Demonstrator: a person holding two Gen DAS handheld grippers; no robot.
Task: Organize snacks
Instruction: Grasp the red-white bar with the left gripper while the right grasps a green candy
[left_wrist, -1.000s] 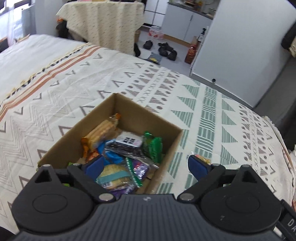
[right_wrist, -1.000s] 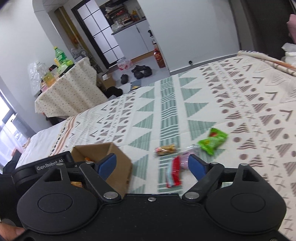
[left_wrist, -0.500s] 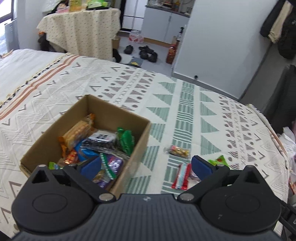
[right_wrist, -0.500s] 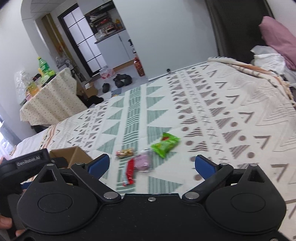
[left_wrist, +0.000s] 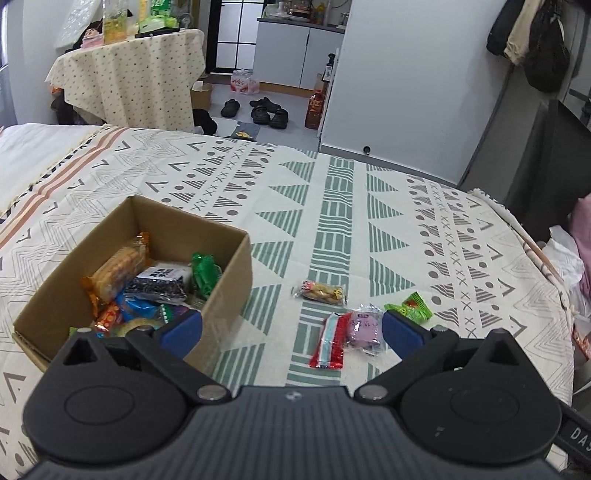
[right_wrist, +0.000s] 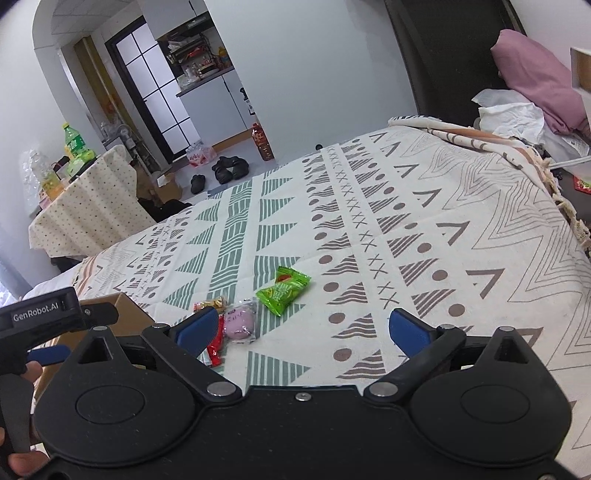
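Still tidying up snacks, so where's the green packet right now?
The green packet lies on the patterned bedspread, outside the cardboard box, just right of the pink snack in both wrist views.

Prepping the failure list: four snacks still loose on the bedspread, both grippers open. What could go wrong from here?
1. The red stick pack and pink pouch lie touching; a grab may catch both.
2. Flat wrappers on the soft bedspread: fingers may pinch cloth.
3. The cardboard box is crowded; the green packet could slide off the pile.
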